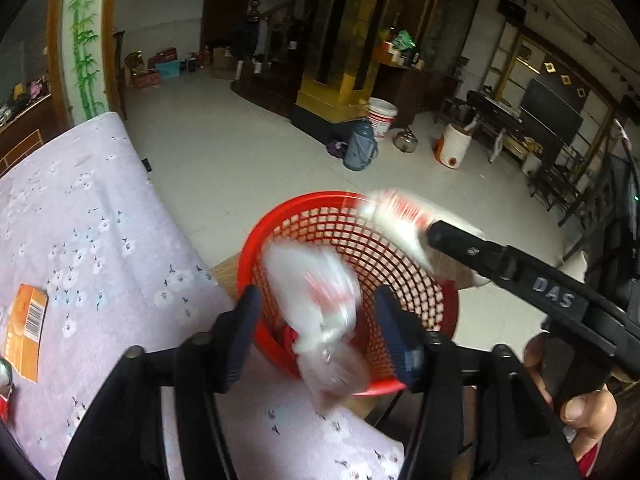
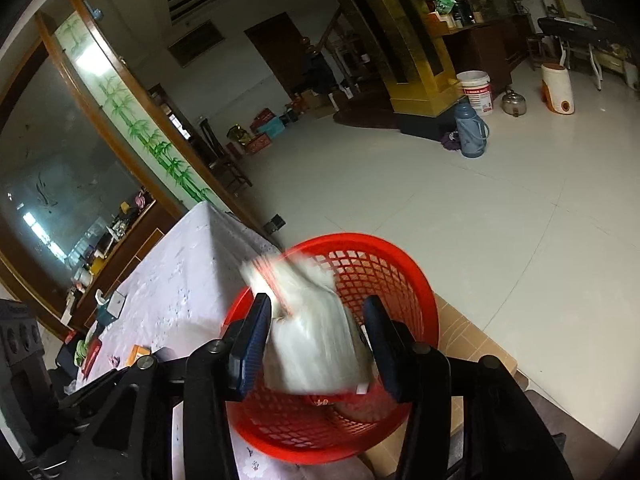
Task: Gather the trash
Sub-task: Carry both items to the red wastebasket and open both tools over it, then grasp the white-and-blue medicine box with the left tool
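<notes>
Room: pale tiled floor (image 1: pixel 248 152), a bamboo-painted panel (image 1: pixel 82 36) on the far wall, a white bucket (image 1: pixel 382 116) and a grey-blue thermos jug (image 1: pixel 360 146) standing beside a gold pillar.
Worktop: covered with a lilac flowered cloth (image 1: pixel 88 216); an orange carton (image 1: pixel 26 320) lies flat on it, well apart from the basket.
Basket: a red mesh basket (image 1: pixel 400 264) stands just past the worktop's edge on a cardboard box (image 2: pixel 472 340); something red and white lies in its bottom, too blurred to name.
Left claw: left claw (image 1: pixel 316 320) has its jaws spread wide above the basket; a clear plastic bag (image 1: pixel 320 300), smeared by motion blur, shows between them, and neither jaw visibly touches it.
Right claw: right claw (image 2: pixel 318 336) also hangs over the basket with its jaws apart; a white wrapper with red stripes (image 2: pixel 308 336) sits in the gap, blurred, so whether the left jaw touches it cannot be told.
Cross view: from the left wrist camera the striped wrapper shows at the tip of the right claw, over the basket's far rim.
Hand: a thumb (image 1: pixel 580 412) presses the right claw's handle.
</notes>
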A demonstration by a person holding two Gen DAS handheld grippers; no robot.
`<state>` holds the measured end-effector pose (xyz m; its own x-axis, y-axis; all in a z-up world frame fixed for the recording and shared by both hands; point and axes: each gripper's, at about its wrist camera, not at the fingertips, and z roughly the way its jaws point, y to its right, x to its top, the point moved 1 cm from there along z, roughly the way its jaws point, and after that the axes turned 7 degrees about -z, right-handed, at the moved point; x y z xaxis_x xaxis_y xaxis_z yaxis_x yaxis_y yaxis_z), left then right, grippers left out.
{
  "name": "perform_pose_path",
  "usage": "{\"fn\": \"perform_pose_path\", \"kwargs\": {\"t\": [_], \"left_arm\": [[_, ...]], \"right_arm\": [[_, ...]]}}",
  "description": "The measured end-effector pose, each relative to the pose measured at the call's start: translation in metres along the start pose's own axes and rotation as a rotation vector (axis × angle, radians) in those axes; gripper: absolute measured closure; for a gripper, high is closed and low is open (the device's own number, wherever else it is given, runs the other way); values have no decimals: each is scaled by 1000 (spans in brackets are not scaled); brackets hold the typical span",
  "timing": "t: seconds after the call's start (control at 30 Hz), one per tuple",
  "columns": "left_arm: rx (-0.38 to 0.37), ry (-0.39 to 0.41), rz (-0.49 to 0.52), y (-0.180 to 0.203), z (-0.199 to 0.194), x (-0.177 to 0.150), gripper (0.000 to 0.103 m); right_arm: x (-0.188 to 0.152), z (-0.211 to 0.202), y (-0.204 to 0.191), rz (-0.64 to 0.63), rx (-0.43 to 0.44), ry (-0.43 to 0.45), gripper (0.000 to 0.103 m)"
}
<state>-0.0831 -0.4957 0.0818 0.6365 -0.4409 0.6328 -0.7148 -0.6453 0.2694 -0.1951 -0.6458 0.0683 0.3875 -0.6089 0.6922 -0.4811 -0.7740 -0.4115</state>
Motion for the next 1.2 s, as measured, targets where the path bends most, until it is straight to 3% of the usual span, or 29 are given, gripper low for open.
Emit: {"fn": "perform_pose_path", "kwargs": {"t": [0.17,0.33,0.6,0.83,1.1,1.2], "left_arm": [[5,5,-16,-14,-14,-12,42],[64,42,-23,-39,-48,-36,39],[139,93,-81,-89,-108,-82,36],[227,133,-185,-155,-162,-119,36],[415,219,-382,-259,-236,-154,35],[469,237,-429,-300,-257,-161,28]], "right_arm": [[-5,-4,-9,-26,5,7,50],[-18,-6,-32,-67,60,-12,50],[-55,7,-110,-223,174,-109,50],[-96,25,-173,-349,260,-215,50],[-123,30,-216,-449,322,-272,50],[-129,30,-226,-475,343,-288,50]]}}
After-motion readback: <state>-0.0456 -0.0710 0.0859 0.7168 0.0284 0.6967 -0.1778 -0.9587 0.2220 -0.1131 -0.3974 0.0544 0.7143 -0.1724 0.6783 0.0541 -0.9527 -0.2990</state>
